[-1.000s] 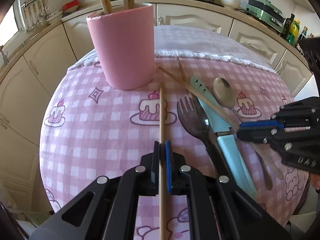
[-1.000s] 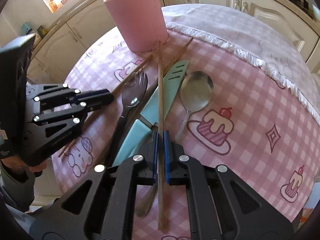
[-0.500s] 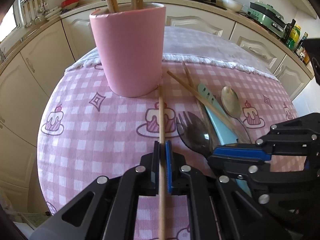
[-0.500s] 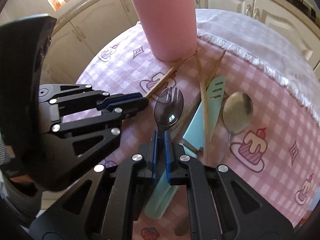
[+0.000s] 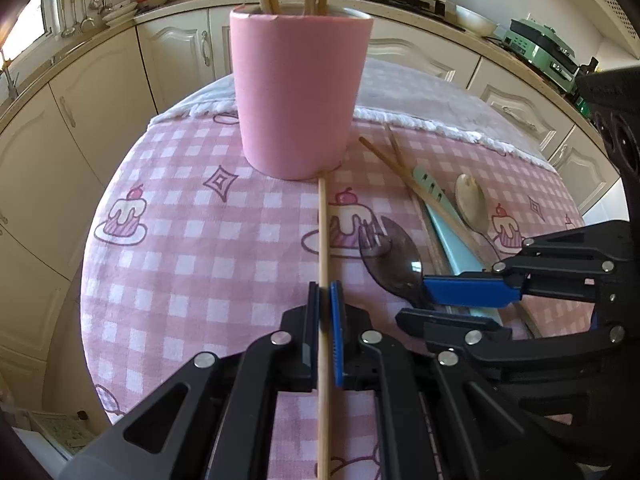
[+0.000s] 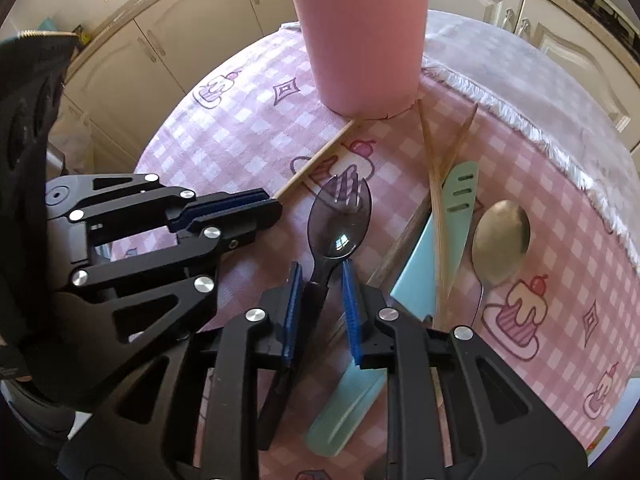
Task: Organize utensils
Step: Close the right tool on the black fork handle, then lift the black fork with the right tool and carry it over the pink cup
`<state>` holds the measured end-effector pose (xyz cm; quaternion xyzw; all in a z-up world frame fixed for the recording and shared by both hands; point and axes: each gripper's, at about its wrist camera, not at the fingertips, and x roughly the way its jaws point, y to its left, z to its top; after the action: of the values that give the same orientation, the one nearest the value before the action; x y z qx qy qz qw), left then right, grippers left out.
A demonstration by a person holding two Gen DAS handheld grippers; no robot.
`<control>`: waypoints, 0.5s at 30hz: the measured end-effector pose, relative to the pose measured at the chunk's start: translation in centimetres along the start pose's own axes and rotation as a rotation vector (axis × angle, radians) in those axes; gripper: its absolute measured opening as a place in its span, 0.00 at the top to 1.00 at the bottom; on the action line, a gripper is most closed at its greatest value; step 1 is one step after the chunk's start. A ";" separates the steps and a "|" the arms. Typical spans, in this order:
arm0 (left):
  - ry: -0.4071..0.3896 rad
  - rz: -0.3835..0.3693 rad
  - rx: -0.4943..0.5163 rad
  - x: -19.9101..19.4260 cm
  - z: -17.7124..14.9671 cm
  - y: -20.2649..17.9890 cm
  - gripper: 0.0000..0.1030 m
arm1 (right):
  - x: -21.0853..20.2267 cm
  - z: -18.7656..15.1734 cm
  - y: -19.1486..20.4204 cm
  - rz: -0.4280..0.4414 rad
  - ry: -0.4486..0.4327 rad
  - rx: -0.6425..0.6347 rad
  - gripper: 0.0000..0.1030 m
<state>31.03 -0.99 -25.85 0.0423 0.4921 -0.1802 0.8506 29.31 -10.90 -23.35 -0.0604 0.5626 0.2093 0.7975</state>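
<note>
My left gripper [image 5: 324, 304] is shut on a wooden chopstick [image 5: 322, 232] that lies on the checked cloth, its far tip touching the base of the pink cup [image 5: 300, 92]. Several chopsticks stand in that cup. My right gripper [image 6: 320, 276] hovers just right of the left one, and its jaws are opening. The handle of the dark plastic spork [image 6: 340, 220] lies between the blue pads, with a gap on the right side. From the right wrist view, the left gripper [image 6: 268, 210] and its chopstick [image 6: 320, 160] show at the left.
Right of the spork lie two crossed chopsticks [image 6: 436, 200], a teal knife [image 6: 460, 196] and a metal spoon [image 6: 500, 236]. The round table's pink cloth [image 5: 180, 240] drops off at the left edge. Kitchen cabinets ring the table.
The right gripper let go of the chopstick it held, moved left over the spork and parted its jaws around the handle. The left gripper stays shut on its chopstick, the cup now looming closer.
</note>
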 end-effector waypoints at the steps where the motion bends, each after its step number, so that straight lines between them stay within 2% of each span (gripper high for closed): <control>1: 0.005 -0.005 0.000 0.1 0.2 0.1 0.94 | 0.1 0.1 0.3 -0.018 0.003 -0.023 0.81; 3: 0.012 -0.009 0.005 0.2 0.4 0.2 0.94 | 0.2 -0.1 0.7 -0.038 -0.003 -0.048 0.87; 5: 0.013 -0.011 0.013 0.3 0.7 0.2 0.94 | 0.0 -0.3 0.1 -0.007 -0.015 -0.030 0.91; 10: 0.002 -0.028 -0.011 -0.2 -0.2 0.2 0.95 | -1.5 -1.7 -1.5 0.062 -0.053 0.031 0.91; 15: 0.018 -0.005 0.034 -0.7 -1.0 -0.7 0.94 | -1.7 -1.7 -1.5 0.065 -0.024 0.004 0.93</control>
<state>29.58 -1.22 -25.69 0.0571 0.4966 -0.1905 0.8449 27.97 -13.23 -22.62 -0.0384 0.5551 0.2346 0.7971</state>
